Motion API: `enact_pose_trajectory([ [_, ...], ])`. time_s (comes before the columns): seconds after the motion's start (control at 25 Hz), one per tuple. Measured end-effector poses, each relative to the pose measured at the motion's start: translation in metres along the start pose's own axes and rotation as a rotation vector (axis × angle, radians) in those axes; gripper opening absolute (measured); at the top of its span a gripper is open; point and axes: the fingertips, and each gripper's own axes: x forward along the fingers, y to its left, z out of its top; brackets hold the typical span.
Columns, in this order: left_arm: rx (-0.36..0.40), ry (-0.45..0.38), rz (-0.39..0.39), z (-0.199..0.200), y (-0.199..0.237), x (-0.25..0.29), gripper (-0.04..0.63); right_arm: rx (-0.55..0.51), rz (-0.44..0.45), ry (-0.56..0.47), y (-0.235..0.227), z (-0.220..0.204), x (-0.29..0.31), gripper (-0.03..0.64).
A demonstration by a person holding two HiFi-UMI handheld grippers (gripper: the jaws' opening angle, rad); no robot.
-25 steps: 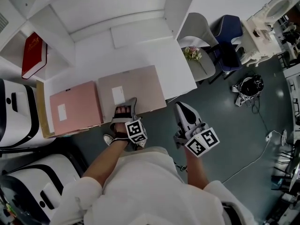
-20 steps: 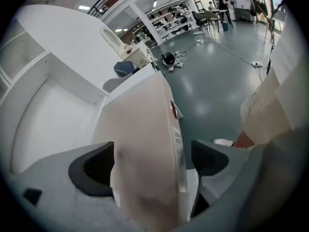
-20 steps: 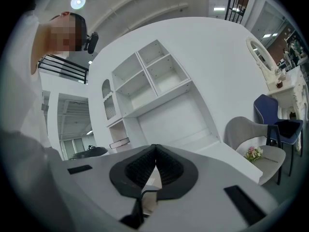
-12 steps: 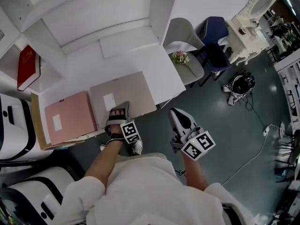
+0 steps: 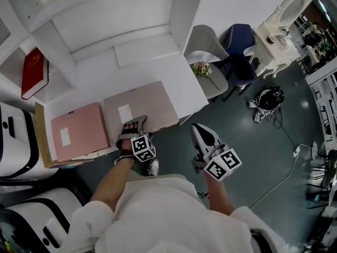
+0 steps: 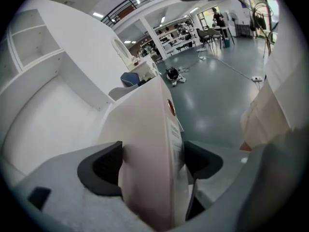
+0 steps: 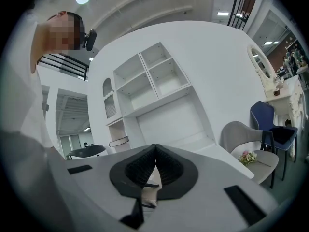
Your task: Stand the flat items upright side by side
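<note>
Two flat boxes lie side by side on the white desk (image 5: 174, 67): a pink box (image 5: 79, 130) on the left and a beige box (image 5: 145, 101) with a white label on the right. My left gripper (image 5: 134, 125) is at the beige box's near edge. In the left gripper view the beige box (image 6: 149, 129) fills the gap of the left gripper (image 6: 153, 163); its jaws have just been closing and both pads meet the box's faces. My right gripper (image 5: 202, 133) hangs shut and empty over the floor, right of the desk's near corner, with its pads together (image 7: 154, 166).
A red book (image 5: 34, 73) lies in a shelf compartment at the far left. A grey chair (image 5: 208, 51) holding flowers (image 5: 201, 69) and a blue chair (image 5: 239, 51) stand right of the desk. White rounded machines (image 5: 16, 141) sit at the left.
The left gripper's jaws have narrowed onto the beige box's near edge. The right gripper has stayed shut in nearly the same spot.
</note>
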Motion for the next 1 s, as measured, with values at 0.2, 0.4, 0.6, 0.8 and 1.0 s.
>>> enact_pose_trajectory([
  [0.2, -0.094, -0.127, 0.015, 0.013, 0.013, -0.027, 0.367, -0.009, 0.042, 0.004, 0.015, 0.001, 0.016, 0.002],
  [0.4, -0.182, -0.242, 0.014, 0.019, 0.030, -0.058, 0.360, -0.024, 0.054, -0.012, 0.026, 0.010, 0.033, 0.002],
  [0.6, -0.371, -0.446, 0.110, 0.025, 0.071, -0.105, 0.357, -0.049, 0.059, -0.009, 0.034, 0.016, 0.045, 0.002],
  [0.8, -0.555, -0.639, 0.216, 0.004, 0.116, -0.152, 0.351, -0.074, 0.080, 0.000, 0.056, 0.019, 0.066, 0.002],
  [1.0, -0.681, -0.762, 0.268, -0.018, 0.149, -0.187, 0.345, -0.115, 0.120, 0.019, 0.083, 0.028, 0.096, 0.002],
])
